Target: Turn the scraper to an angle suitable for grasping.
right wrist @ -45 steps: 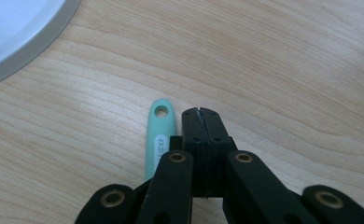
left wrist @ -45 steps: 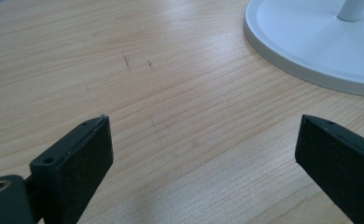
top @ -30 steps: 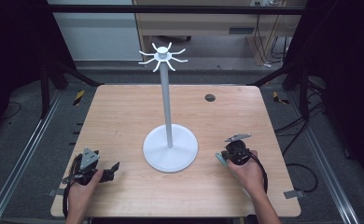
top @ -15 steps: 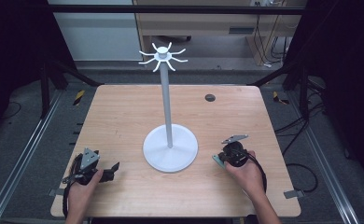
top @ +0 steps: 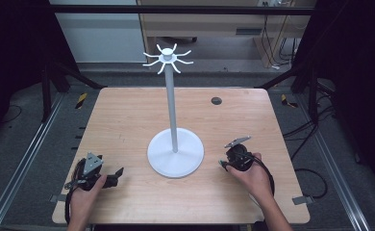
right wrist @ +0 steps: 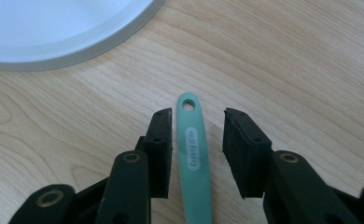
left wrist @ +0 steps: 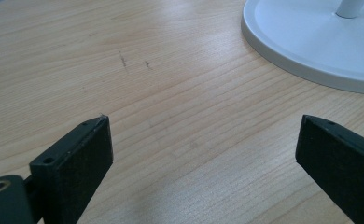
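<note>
Wooden table (top: 128,120), light grain, rounded corners, standing on a grey floor between metal rails; a small dark round grommet (top: 216,100) sits in its far half, right of centre.

Item 1: white stand (top: 172,110). Round flat base at the table's middle, a slim upright pole rising from it, and a crown of short curved prongs at the top. Its base rim shows at the upper right of your left gripper view (left wrist: 311,51) and at the upper left of your right gripper view (right wrist: 54,37).

Item 2: your left gripper (top: 113,174). It lies low at the near left of the table, held in your left hand (top: 84,190), pointing toward the stand's base and well apart from it. A grey three-cornered plate tops it. In the left gripper view its two black jaws stand wide apart, with bare wood between them and nothing held.

Item 3: your right gripper (top: 223,165). It is held in your right hand (top: 253,175) at the near right of the table, just beside the base rim. Its black cable loops back along your wrist.

Item 4: mint-green handle (right wrist: 194,154). Flat, slim, with a small hole at its far end and a pale oval label whose lettering is too blurred to read. It lies on the wood between the right gripper's jaws, pointing toward the stand's base. The jaws are partly open on either side of it, a narrow gap showing at each pad (right wrist: 161,140), so they do not clamp it. A bit of the green tip peeks out at the gripper's front in the high view.
</note>
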Motion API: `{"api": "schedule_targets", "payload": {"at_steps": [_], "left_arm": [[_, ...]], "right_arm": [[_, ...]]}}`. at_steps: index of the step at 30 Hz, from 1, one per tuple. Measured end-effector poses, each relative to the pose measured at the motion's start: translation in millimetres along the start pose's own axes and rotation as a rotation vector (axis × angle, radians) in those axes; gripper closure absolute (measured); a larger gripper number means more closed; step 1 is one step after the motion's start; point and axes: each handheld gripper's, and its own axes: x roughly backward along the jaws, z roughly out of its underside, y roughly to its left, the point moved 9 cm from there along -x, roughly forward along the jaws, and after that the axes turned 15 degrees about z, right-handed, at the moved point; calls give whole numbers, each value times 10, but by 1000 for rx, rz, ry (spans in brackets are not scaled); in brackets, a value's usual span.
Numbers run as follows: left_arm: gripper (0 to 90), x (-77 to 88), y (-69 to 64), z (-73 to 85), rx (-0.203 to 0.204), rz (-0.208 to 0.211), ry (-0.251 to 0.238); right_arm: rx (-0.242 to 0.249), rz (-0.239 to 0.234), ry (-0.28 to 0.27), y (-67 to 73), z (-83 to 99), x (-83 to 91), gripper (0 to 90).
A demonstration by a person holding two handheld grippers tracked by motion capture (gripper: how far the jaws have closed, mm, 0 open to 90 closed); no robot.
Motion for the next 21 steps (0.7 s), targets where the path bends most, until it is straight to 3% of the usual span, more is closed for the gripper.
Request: {"api": "schedule_targets", "payload": {"at_steps": [12, 21], "left_arm": [[34, -21, -15, 3, -1, 7, 4], [32, -18, -13, 1, -2, 4, 1]], "right_arm": [[54, 2, 98, 30, 8, -42, 652], [66, 4, 121, 7, -11, -63, 676]]}}
